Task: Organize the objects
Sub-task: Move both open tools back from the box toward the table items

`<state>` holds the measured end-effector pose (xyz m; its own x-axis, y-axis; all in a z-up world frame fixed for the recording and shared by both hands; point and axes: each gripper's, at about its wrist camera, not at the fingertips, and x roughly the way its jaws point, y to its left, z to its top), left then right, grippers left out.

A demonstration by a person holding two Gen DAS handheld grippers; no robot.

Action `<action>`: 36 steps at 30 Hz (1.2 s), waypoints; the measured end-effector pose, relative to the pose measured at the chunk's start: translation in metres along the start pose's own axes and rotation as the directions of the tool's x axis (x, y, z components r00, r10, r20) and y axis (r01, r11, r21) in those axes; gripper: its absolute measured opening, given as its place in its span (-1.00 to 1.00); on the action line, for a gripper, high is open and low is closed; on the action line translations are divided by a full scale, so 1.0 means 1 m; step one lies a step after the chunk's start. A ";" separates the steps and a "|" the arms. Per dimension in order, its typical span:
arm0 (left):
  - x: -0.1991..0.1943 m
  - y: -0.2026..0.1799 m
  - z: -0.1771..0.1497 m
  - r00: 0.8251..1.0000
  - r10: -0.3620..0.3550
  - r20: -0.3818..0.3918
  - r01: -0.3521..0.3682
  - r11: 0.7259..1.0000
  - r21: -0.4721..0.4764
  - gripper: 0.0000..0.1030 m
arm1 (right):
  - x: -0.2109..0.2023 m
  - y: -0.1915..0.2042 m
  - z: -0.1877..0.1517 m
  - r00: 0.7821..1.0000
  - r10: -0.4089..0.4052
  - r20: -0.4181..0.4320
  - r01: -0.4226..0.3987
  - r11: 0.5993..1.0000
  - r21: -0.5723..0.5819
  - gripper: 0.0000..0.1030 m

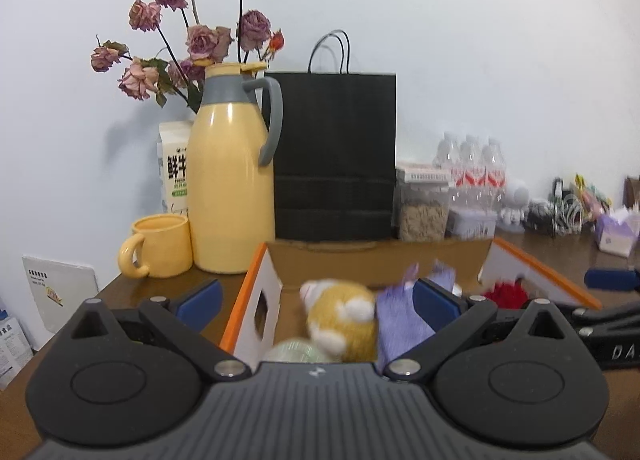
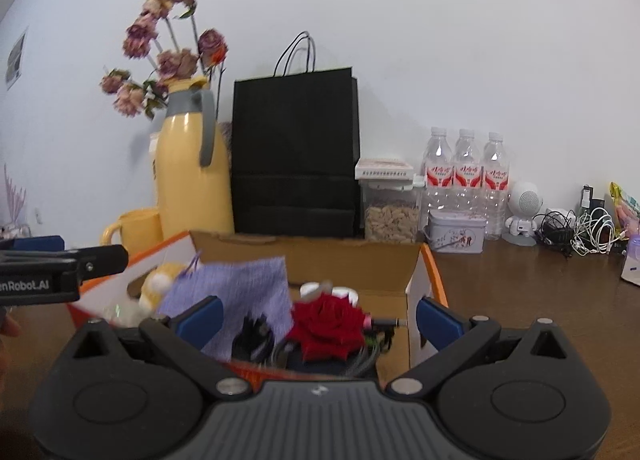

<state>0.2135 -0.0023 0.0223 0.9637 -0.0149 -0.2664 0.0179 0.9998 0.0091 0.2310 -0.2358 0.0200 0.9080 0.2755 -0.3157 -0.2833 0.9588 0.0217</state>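
Box (image 2: 360, 260) at lower centre held toy (image 2: 160, 286), cloth (image 2: 248, 284), rose (image 2: 328, 324); jug (image 2: 188, 184) and bag (image 2: 296, 152) stood behind.

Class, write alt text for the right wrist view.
An open two-finger gripper hovers over an open cardboard box holding a red fabric rose, a lilac cloth pouch and a yellow plush toy.

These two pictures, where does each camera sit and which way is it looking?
Left wrist: on the left gripper, facing the open cardboard box and plush toy; its jaws show, spread.
Right wrist: on the right gripper, over the box's red rose; its jaws and the left gripper show.
Shared: box, purple cloth, yellow jug, black bag.
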 end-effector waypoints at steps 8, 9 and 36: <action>-0.016 0.014 -0.024 0.997 0.009 -0.073 -0.007 1.000 0.020 1.00 | -0.018 0.005 -0.021 0.998 0.018 -0.054 -0.018 1.000 -0.007 1.00; -0.017 0.016 -0.026 0.996 0.011 -0.085 -0.009 1.000 0.016 1.00 | -0.020 0.006 -0.023 0.998 0.019 -0.062 -0.020 1.000 -0.009 1.00; -0.025 0.030 -0.045 0.987 0.000 -0.160 -0.003 1.000 -0.018 1.00 | -0.011 0.028 -0.046 0.973 0.034 -0.228 -0.020 0.998 0.067 1.00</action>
<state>0.1775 0.0283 -0.0144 0.9085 -0.0120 -0.4176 0.0098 0.9999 -0.0075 0.1986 -0.2151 -0.0196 0.8036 0.2851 -0.5225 -0.2798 0.9557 0.0911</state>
